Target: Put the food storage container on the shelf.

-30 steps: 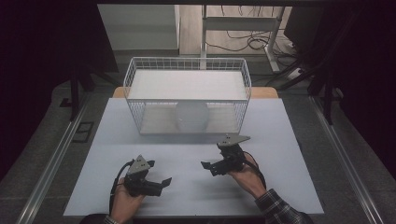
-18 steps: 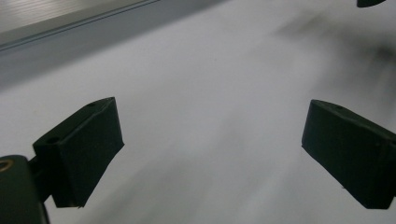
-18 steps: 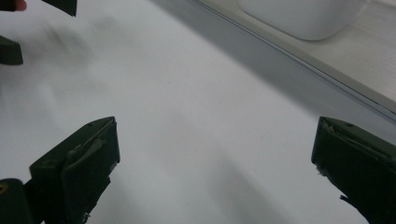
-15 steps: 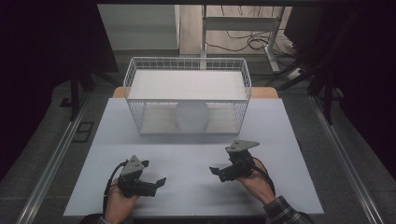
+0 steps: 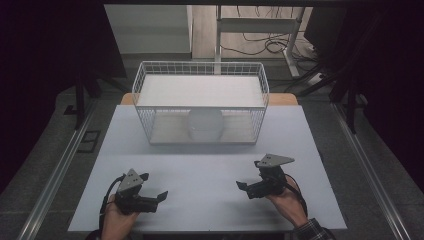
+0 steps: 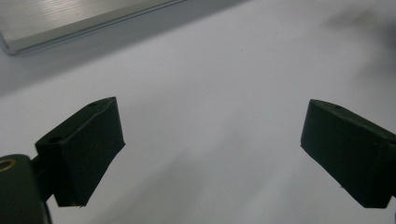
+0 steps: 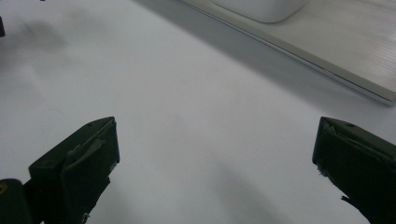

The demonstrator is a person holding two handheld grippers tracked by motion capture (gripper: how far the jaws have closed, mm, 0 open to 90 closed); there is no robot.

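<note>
My left gripper (image 5: 155, 187) is held low over the white table (image 5: 210, 165) near its front left, jaws pointing right. The jaws stand wide apart with nothing between them, as the left gripper view (image 6: 212, 154) confirms. At the front right, my right gripper (image 5: 246, 183) points left, also open and empty, seen likewise in the right gripper view (image 7: 215, 163). A white wire basket (image 5: 150, 120) stands at the back middle, a white rounded object (image 5: 205, 125) inside it and a pale board (image 5: 200, 91) across its top.
In the right gripper view the white rounded object (image 7: 261, 8) rests on a pale board (image 7: 355, 51) with a metal edge. A similar metal-edged strip (image 6: 70, 23) shows in the left gripper view. Dark floor, rails and cables surround the table.
Both hands have drawn back toward the table's front edge and moved apart, the left one leftward and the right one rightward. Both grippers stay open and empty.
</note>
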